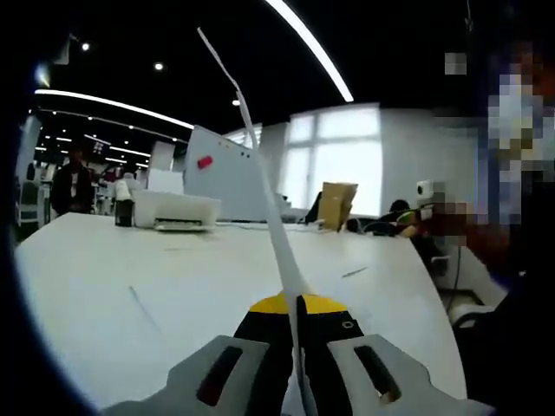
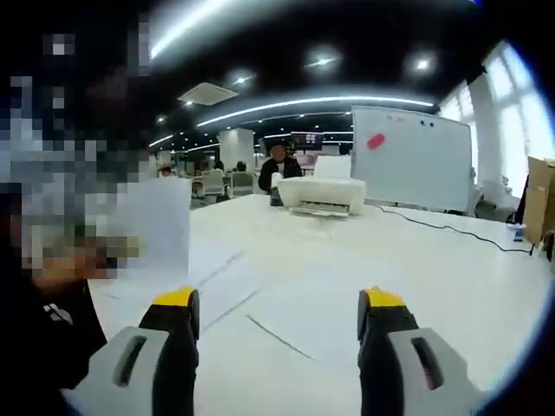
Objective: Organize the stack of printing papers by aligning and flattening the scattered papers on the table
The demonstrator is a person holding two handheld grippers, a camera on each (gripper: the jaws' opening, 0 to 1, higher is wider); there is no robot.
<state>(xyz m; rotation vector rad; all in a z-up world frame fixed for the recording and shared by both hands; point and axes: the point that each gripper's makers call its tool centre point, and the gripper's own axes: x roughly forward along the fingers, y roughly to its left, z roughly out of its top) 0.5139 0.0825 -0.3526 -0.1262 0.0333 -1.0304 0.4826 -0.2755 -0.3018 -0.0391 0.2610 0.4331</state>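
The left hand-held gripper (image 1: 299, 347) is clamped on a thin white paper sheet (image 1: 276, 225) held edge-up over the white worktop (image 1: 173, 286), while the right hand-held gripper (image 2: 277, 325), jaws apart, hovers above flat white printing papers (image 2: 230, 290), so lower it squarely.

Bright ceiling strips (image 1: 312, 43); window (image 1: 334, 156) glare; fisheye-bent edges.

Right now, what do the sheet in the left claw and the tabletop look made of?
Sheet: thin white paper, matte; seen edge-on, it curves upward from the shut left claw. Tabletop: smooth white, probably laminate or painted board, with a soft sheen; exact material unclear.
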